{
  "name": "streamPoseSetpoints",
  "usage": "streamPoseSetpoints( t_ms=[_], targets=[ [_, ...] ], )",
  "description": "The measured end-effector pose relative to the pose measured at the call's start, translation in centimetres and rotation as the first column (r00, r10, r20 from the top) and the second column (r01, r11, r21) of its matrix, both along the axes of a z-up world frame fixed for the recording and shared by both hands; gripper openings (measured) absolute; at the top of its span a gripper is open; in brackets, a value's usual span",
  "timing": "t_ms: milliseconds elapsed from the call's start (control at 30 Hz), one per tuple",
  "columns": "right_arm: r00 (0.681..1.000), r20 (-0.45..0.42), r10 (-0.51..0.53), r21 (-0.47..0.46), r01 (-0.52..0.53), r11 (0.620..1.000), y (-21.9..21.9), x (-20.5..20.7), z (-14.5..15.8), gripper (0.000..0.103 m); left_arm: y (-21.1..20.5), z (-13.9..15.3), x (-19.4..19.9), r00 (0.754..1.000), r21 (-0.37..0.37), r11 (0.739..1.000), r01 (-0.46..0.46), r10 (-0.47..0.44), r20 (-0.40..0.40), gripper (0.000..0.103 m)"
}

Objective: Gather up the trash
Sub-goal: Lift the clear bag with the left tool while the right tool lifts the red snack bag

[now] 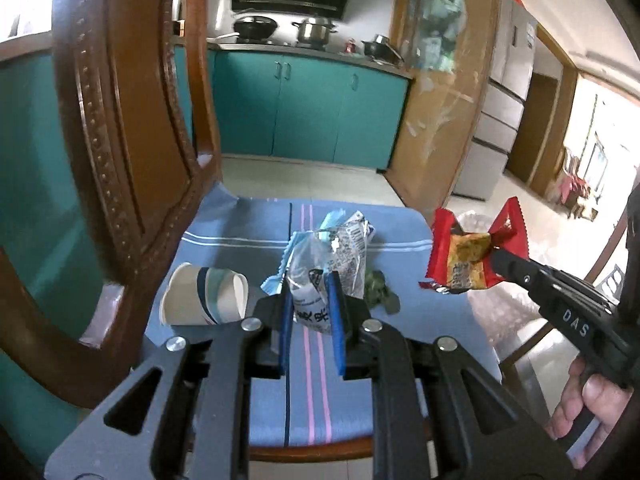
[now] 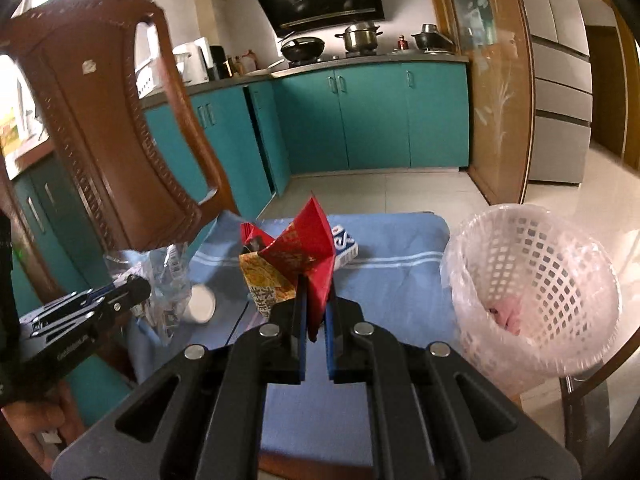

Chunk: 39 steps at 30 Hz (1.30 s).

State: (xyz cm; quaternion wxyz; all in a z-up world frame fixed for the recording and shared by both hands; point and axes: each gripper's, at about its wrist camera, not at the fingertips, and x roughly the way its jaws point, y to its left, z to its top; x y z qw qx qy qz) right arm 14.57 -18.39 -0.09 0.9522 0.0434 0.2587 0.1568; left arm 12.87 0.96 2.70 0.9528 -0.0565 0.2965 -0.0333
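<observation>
Both hand-held grippers were clamped on trash, the left [image 1: 310,300] on a clear wrapper [image 1: 320,264], the right [image 2: 316,308] on a red wrapper [image 2: 296,264], to drop into the white basket [image 2: 532,292] beside them.

right gripper [image 2: 316,300]: fingers clamped on red-and-yellow wrapper [image 2: 298,258], lifted above blue cloth [image 2: 400,280] | left gripper [image 2: 138,290]: grips clear crinkled bag [image 2: 168,276] | white basket [image 2: 532,292]: plastic-lined, right of cloth | paper cup [image 2: 202,304]: on its side.

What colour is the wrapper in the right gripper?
Red and yellow wrapper; clearest in the right wrist view.
</observation>
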Motion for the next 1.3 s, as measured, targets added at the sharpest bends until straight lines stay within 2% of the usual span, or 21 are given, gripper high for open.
streamPoseSetpoints(
  t_ms=[67, 167, 667, 1300],
  targets=[
    [1.0, -0.002, -0.001, -0.011, 0.001, 1.0, 0.4, -0.3, -0.2, 0.008, 0.0, 0.1, 0.0, 1.0, 0.016, 1.0, -0.004, 0.004, 0.0, 0.017],
    [1.0, 0.009, -0.02, -0.033, 0.02, 0.999, 0.4, -0.9, -0.4, 0.008, 0.4, -0.3, 0.2, 1.0, 0.0, 1.0, -0.013, 0.013, -0.024, 0.017],
    [0.999, -0.017, -0.038, -0.043, 0.037, 0.998, -0.3, -0.7, -1.4, 0.008, -0.2, -1.0, 0.7, 1.0, 0.011, 1.0, -0.005, 0.005, -0.027, 0.018],
    [0.999, -0.013, -0.032, -0.039, 0.031, 0.999, -0.4, -0.6, -1.2, 0.008, -0.2, -1.1, 0.6, 0.999, 0.014, 1.0, 0.001, -0.001, -0.04, 0.018]
  ],
)
